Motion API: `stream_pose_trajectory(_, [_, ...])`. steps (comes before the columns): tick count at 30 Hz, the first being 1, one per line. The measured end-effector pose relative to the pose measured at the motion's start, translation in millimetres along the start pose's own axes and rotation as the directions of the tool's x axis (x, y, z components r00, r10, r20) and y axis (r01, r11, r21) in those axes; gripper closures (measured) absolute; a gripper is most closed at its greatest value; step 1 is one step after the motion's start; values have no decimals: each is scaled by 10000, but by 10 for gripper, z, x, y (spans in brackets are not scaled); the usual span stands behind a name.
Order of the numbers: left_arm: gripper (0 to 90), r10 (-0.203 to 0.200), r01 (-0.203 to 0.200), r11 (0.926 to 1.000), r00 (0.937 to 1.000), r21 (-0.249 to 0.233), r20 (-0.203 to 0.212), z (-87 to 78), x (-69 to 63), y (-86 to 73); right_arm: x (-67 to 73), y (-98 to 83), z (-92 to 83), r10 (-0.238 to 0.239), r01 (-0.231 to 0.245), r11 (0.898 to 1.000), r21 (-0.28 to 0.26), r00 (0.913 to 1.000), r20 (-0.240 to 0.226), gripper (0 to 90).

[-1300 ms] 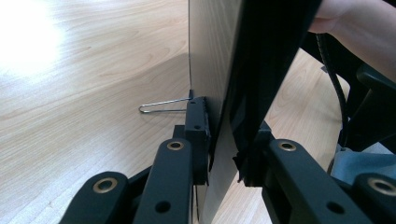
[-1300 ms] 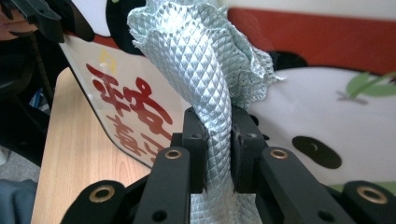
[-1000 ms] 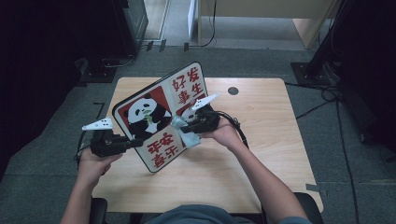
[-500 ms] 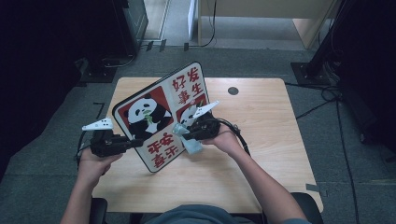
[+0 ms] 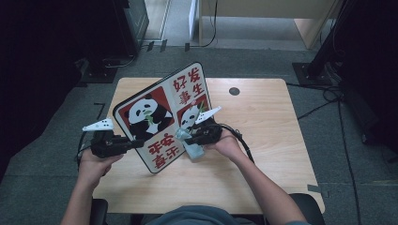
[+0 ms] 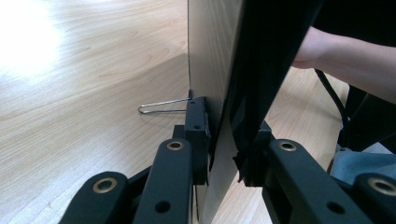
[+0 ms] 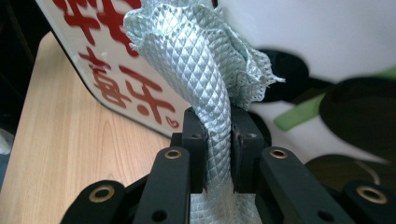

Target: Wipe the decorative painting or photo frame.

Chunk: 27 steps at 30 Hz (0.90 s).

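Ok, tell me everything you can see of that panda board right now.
The panda board is a thin, rigid white panel with rounded corners and a dark edge, printed with two pandas on red squares and red characters. It stands tilted on the wooden table, lower edge down, and a wire stand juts from its plain back. The left gripper clamps its edge; the pale green cloth in the right gripper lies against its printed face.

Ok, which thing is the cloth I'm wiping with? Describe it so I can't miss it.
Start at the wooden table and find the panda board standing on it. Against the board's front, the right gripper is shut on the cloth: pale blue-green, bunched, with a quilted diamond weave.
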<state>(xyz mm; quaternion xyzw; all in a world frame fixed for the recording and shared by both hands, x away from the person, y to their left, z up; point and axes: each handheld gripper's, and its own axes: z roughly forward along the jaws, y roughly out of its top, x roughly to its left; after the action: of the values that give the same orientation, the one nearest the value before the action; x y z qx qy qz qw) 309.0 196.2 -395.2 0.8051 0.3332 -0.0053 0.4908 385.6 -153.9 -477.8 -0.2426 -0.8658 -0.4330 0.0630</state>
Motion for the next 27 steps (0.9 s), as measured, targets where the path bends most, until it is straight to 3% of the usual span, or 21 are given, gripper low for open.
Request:
stream_pose_trajectory(12, [781, -40, 40, 10000, 10000, -39, -54, -1, 5, 0, -21, -7, 15, 314, -304, 9981, 530, 9993, -182, 797])
stream_pose_trajectory(18, [780, -60, 60, 10000, 10000, -44, -62, -1, 4, 0, 35, 154, -143, 311, -312, 9995, -78, 9994, -181, 797])
stream_pose_trajectory(27, [780, -44, 44, 10000, 10000, -52, -70, -2, 4, -1, 162, 463, -339, -63, 63, 9993, -364, 10000, 11, 797])
